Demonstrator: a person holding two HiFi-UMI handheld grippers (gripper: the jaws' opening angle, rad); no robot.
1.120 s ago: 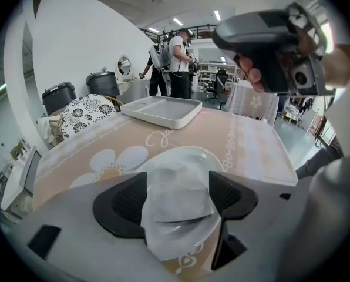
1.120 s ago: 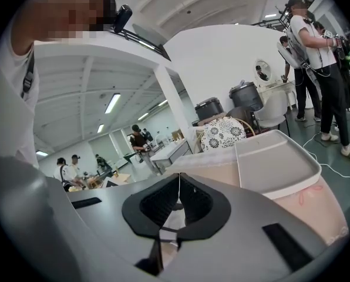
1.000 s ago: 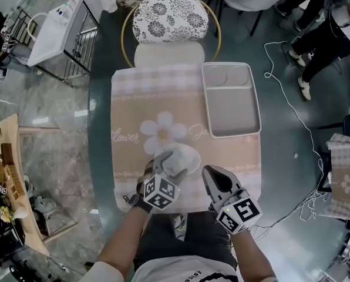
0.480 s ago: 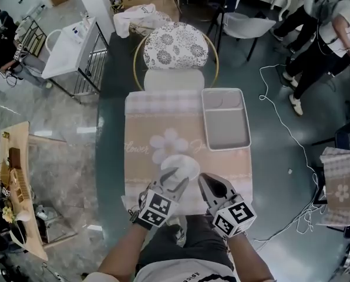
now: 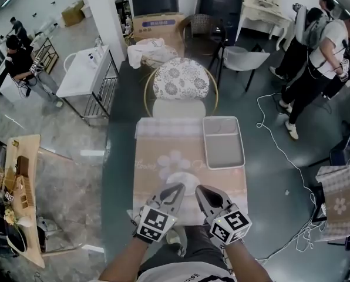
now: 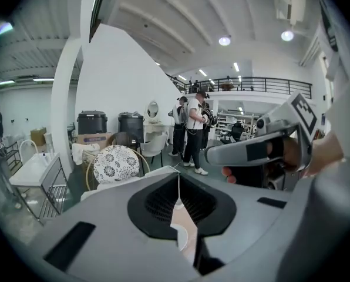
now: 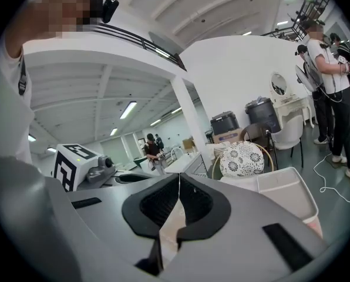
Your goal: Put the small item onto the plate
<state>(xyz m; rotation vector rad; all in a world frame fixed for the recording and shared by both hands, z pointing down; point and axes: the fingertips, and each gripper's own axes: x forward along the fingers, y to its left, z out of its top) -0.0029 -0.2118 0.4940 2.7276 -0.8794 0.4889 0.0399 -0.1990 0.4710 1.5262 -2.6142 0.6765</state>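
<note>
A small white plate lies on the beige flowered placemat, near the table's front edge. I cannot make out a small item on it. My left gripper hovers just in front of the plate, jaws shut with nothing between them. In the left gripper view the left gripper shows its jaws meeting, with a sliver of the plate below them. My right gripper sits beside it, also shut and empty, as the right gripper view confirms for this gripper.
A grey divided tray lies at the placemat's right. A flower-patterned chair stands at the table's far end. People stand at the far right, and a white cable trails on the floor.
The left gripper's jaws closed and it drew back off the plate toward me. The head view rose and now takes in more of the room.
</note>
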